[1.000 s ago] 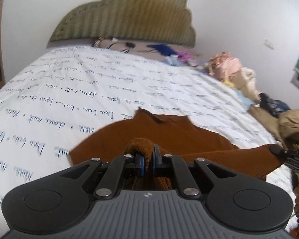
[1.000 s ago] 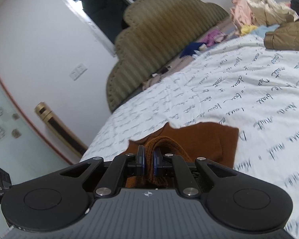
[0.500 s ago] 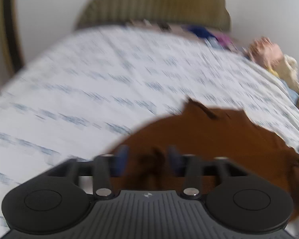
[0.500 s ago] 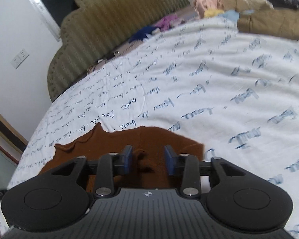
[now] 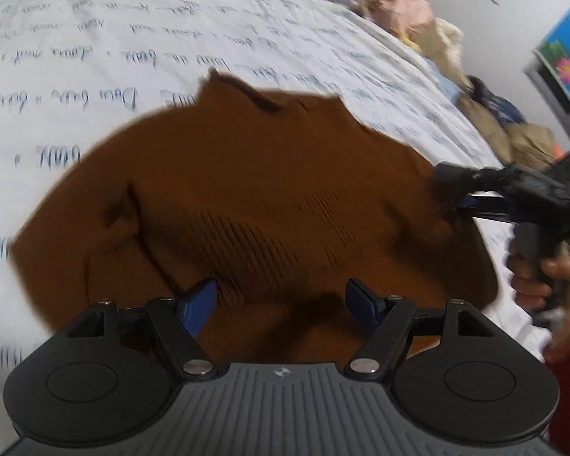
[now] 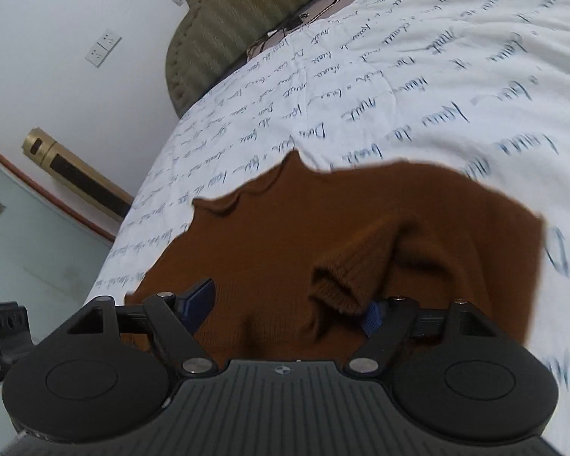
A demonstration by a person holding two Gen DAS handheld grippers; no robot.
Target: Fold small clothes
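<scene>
So your brown sweater (image 5: pixel 269 197) is lying spread out on the bed (image 5: pixel 140 30), on the white sheet with the blue handwriting print, on the side away from the olive headboard (image 6: pixel 231 19). Your left tongs (image 5: pixel 281 304) have just been opening and now stand wide right over the sweater's near edge, with the knit under the gap and neither pad pressing on it. Your right tongs (image 6: pixel 285 306) have also just been opening and stand wide; a ribbed cuff (image 6: pixel 338 288) of the sweater sits bunched just beside the right-hand pad, loose. Beyond the sweater, a pile of clothes (image 5: pixel 429 26) sits along the bed's far edge.
</scene>
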